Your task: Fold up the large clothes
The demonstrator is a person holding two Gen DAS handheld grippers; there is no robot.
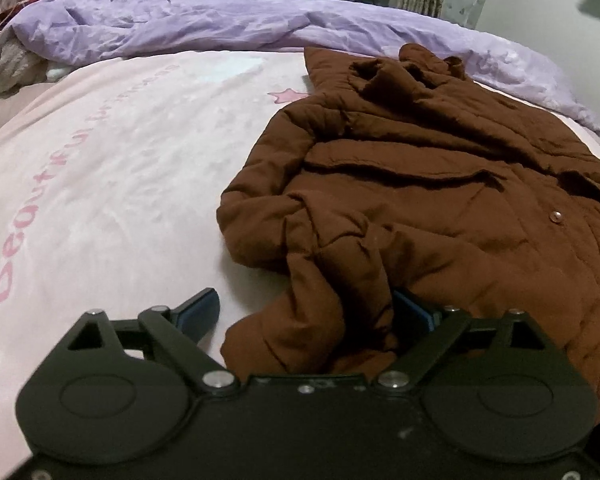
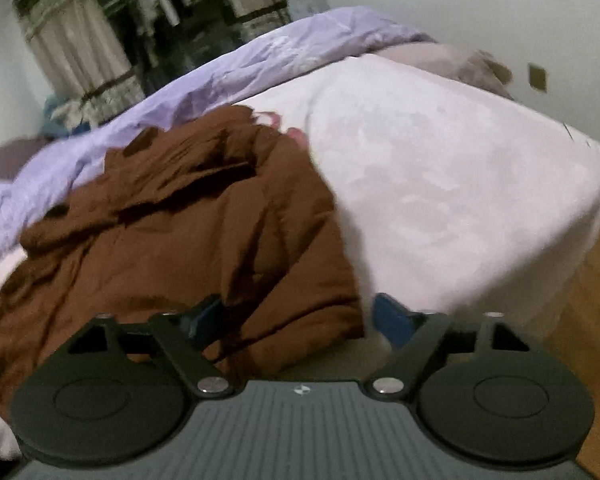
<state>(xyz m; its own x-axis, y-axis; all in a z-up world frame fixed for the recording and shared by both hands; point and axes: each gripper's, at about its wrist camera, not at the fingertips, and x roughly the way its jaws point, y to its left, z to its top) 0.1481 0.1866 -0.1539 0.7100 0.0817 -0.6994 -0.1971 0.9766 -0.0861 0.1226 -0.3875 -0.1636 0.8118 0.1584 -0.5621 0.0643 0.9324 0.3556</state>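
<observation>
Pink lettering is running up the pale pink bed sheet in the left wrist view, from about 8 o'clock toward 11 o'clock; the first word is reading "Beautiful", and the fainter word after it is staying too washed out to make out. Pink star prints are showing on the same sheet, one near 12 o'clock beside the brown coat. In the right wrist view no text is showing legibly.
</observation>
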